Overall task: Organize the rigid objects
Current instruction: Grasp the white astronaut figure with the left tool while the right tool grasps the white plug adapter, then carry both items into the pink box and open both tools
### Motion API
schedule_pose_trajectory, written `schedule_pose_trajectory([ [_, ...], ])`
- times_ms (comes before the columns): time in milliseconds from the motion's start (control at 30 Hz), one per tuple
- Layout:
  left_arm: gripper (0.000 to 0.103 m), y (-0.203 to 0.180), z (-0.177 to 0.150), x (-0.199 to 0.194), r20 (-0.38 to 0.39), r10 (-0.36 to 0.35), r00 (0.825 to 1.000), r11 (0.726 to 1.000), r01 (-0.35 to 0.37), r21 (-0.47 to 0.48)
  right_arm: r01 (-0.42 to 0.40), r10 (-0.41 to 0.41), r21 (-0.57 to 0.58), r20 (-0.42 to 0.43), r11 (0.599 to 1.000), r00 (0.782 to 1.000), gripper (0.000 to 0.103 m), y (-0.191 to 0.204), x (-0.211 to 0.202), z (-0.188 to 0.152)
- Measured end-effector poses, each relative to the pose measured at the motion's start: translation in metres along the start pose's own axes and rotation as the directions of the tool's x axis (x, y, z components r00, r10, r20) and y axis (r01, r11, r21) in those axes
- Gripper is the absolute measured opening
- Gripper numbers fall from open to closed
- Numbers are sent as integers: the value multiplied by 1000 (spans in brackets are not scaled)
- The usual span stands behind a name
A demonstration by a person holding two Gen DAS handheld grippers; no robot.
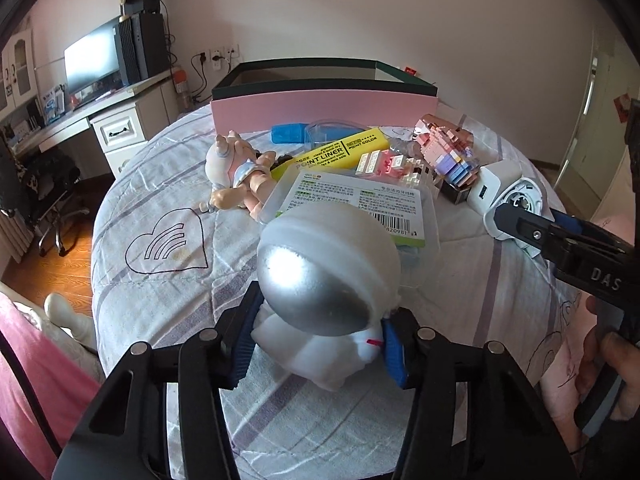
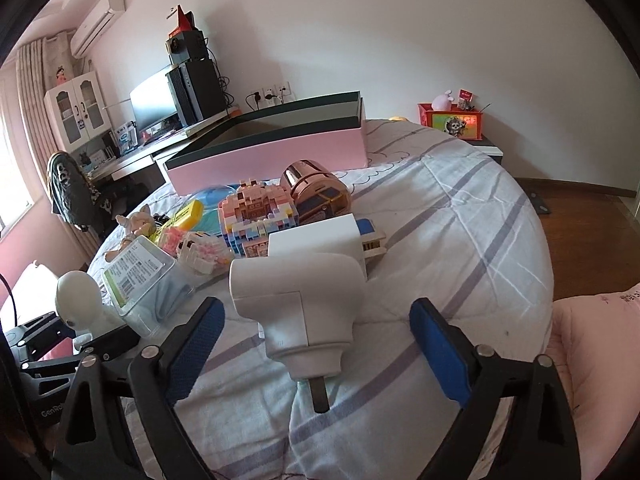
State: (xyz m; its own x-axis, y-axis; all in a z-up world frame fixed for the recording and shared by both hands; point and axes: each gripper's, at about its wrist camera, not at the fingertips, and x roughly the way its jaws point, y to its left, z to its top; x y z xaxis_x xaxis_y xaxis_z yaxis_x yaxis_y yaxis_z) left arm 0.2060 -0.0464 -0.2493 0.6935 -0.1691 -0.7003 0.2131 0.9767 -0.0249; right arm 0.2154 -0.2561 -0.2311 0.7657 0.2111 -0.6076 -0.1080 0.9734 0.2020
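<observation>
Rigid clutter sits on the bed (image 2: 460,216) in front of the pink box (image 2: 276,152), the likely drop-off, standing open-topped at the far edge. Left gripper (image 1: 316,340) is partly closed around the astronaut figure (image 1: 324,276), nearest of the pile to the box; blue pads look pressed on its white body, so a grip for lifting. Right gripper (image 2: 316,352) stands wide either side of the white plug adapter (image 2: 304,304), pads apart from it, lined up to close. Block model (image 2: 260,216) and yellow highlighter (image 1: 336,152) lie closer to the box.
</observation>
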Motion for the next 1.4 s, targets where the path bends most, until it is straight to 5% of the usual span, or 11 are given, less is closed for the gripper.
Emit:
schedule_pose_trajectory([
  [100,53,7,1,-6,16,-33,999,999,33,-17,-15,15,-15,-19,1000,1000,44,0,7,0],
  [567,53,18,41,-45,183,-131,974,991,129,27,-65,69,-62,77,996,995,44,11,-21,28],
  [933,53,29,147,-21,294,-182,938,982,155,112,-40,71,-191,159,981,985,44,28,-4,121],
  [1200,53,47,233,80,168,-133,977,989,120,84,-60,69,-149,61,987,996,44,17,89,200],
  [1400,53,52,257,154,-6,-88,996,995,88,37,-65,55,-119,-90,991,994,44,10,159,218],
])
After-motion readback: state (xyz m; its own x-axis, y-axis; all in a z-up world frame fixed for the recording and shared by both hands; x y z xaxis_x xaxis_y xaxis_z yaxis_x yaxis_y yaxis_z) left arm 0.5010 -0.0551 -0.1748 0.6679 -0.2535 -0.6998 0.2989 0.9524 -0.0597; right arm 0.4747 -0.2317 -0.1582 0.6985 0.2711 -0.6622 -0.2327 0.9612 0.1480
